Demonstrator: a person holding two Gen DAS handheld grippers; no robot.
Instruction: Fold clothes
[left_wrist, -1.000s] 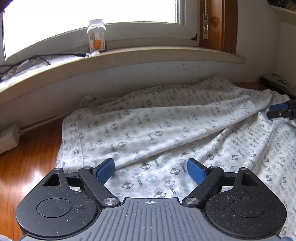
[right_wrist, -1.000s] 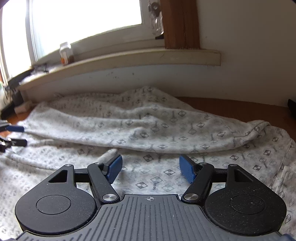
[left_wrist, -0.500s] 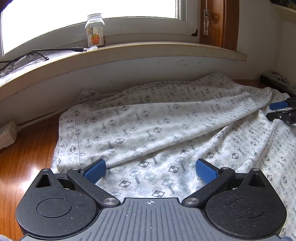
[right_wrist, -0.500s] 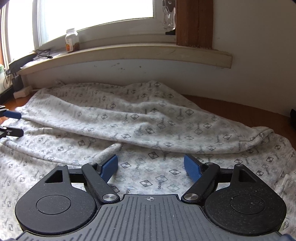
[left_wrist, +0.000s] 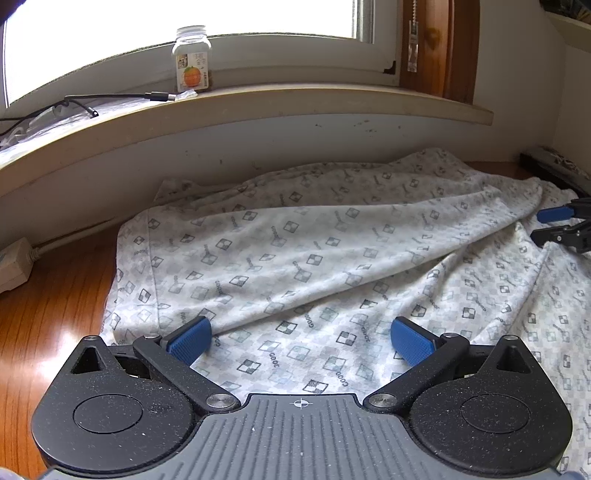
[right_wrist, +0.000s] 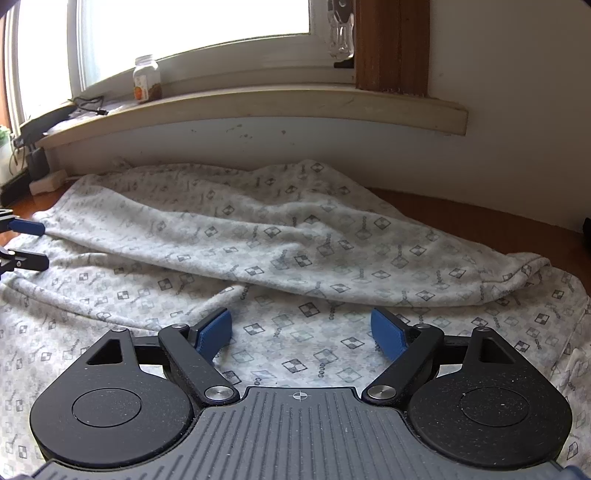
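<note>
White cloth with a small grey checker print, the garment (left_wrist: 317, 258) lies spread across the wooden surface (left_wrist: 48, 314) below the window sill (left_wrist: 258, 107), its far edge bunched against the wall. One long fold of it runs across the middle, lying over the flatter layer beneath. My left gripper (left_wrist: 301, 338) hangs just above the near part of the garment with its jaws wide apart, holding nothing; the blue pads (left_wrist: 190, 338) sit either side of a bare stretch of cloth. My right gripper (right_wrist: 301, 332) is likewise spread open over the garment's near edge, empty. In the left view its tips show at the right edge, beside the fold. On the sill stand a small jar (left_wrist: 192, 61) with an orange on its label and a dark cable (left_wrist: 110, 98). A white power strip (left_wrist: 13, 264) lies at the left by the wall.
</note>
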